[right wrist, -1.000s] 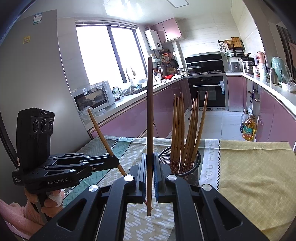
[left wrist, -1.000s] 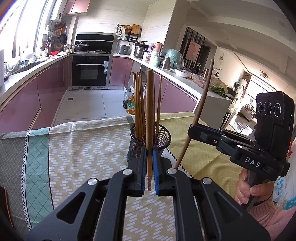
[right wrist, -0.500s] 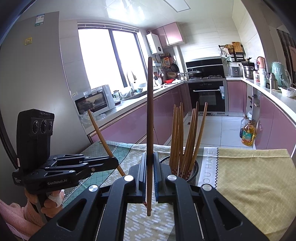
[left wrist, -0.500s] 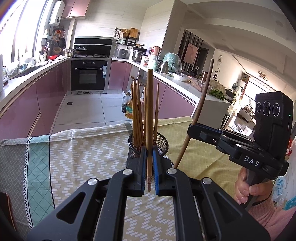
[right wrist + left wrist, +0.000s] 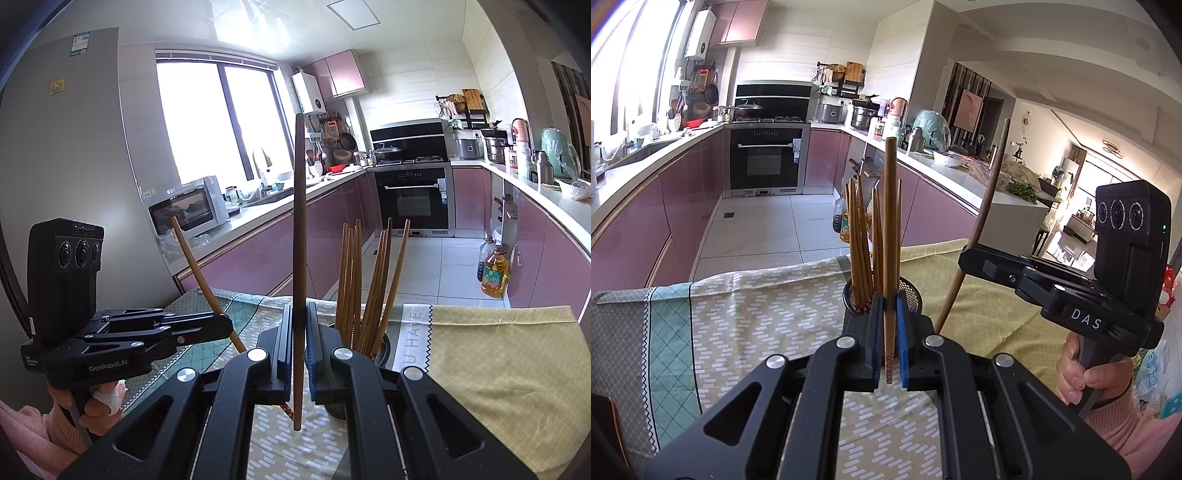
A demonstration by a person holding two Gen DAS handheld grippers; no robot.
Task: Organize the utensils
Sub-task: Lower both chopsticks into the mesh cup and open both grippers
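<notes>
Both grippers have closed in on the holder [image 5: 882,301] since a second ago; in each wrist view it now sits lower and nearer the fingers, partly hidden behind them. Our left gripper [image 5: 888,354] is clamped on a light chopstick [image 5: 890,221], held upright with its patterned tip just below the pads. Our right gripper [image 5: 298,354] is clamped on a darker chopstick [image 5: 299,229], also near upright, tip poking out beneath the fingers. Neither stick is in the holder yet. That mesh cup stands on the cloth [image 5: 757,317] and already carries a fan of chopsticks [image 5: 369,280] leaning outward.

To do this step well, we judge it best to deliver one stick at a time, so the two tools do not crowd each other over the small mouth. We should bring the tip over a gap between the leaning sticks, keep the stick close to vertical, lower until the tip is well inside the rim, and only then let the pads part. Dropping from too high could bounce the stick out or nudge the cup over.
</notes>
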